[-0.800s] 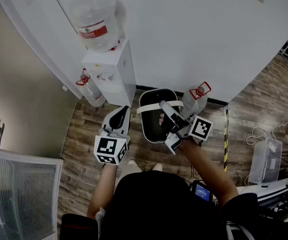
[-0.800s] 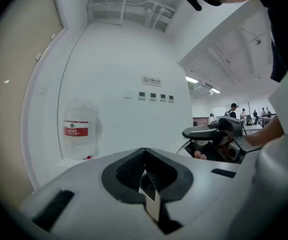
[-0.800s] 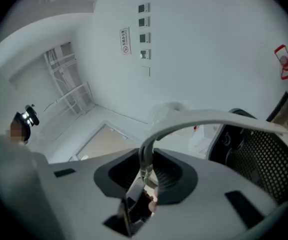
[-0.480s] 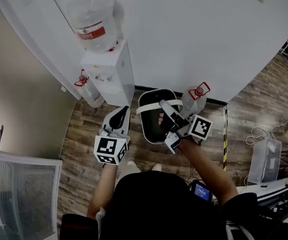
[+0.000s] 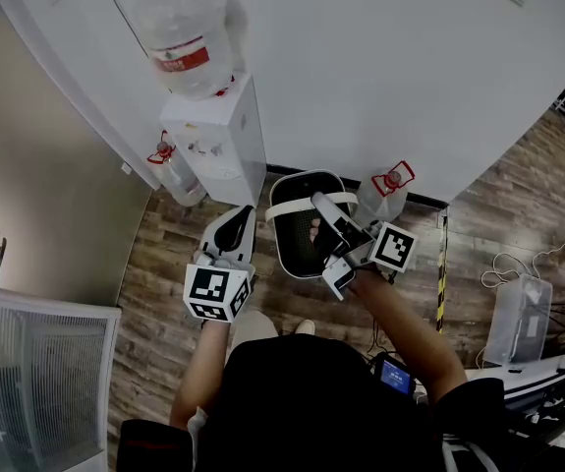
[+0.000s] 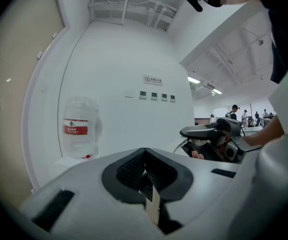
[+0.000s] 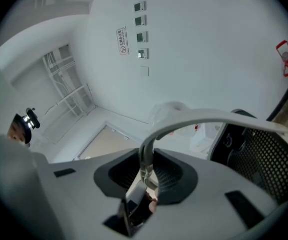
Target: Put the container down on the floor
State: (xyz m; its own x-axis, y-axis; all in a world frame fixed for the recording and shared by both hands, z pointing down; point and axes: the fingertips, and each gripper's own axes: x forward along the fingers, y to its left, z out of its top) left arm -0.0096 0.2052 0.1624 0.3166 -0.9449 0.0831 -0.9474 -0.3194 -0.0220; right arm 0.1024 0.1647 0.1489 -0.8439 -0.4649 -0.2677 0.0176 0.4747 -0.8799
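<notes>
Barely anything has moved since the earlier frames: the right gripper (image 5: 321,207) stays clamped on the white handle (image 5: 287,210) of the black mesh container (image 5: 292,246) at the person's twelve o'clock, while the left gripper (image 5: 233,222), jaws together and empty, sits at its nine, so set-down and release seem left.

The container (image 5: 300,236) is a black basket with perforated mesh walls (the holes show best in the right gripper view), a pale rim and a white handle (image 7: 211,117) arching across its open top. It sits upright, mouth upward, over the wooden floor (image 5: 169,264) close to the white wall (image 5: 380,87). The handle is raised, and one end of its arch is pinched between the jaws of the right gripper (image 5: 321,205). Whether the base touches the floor cannot be told.
</notes>
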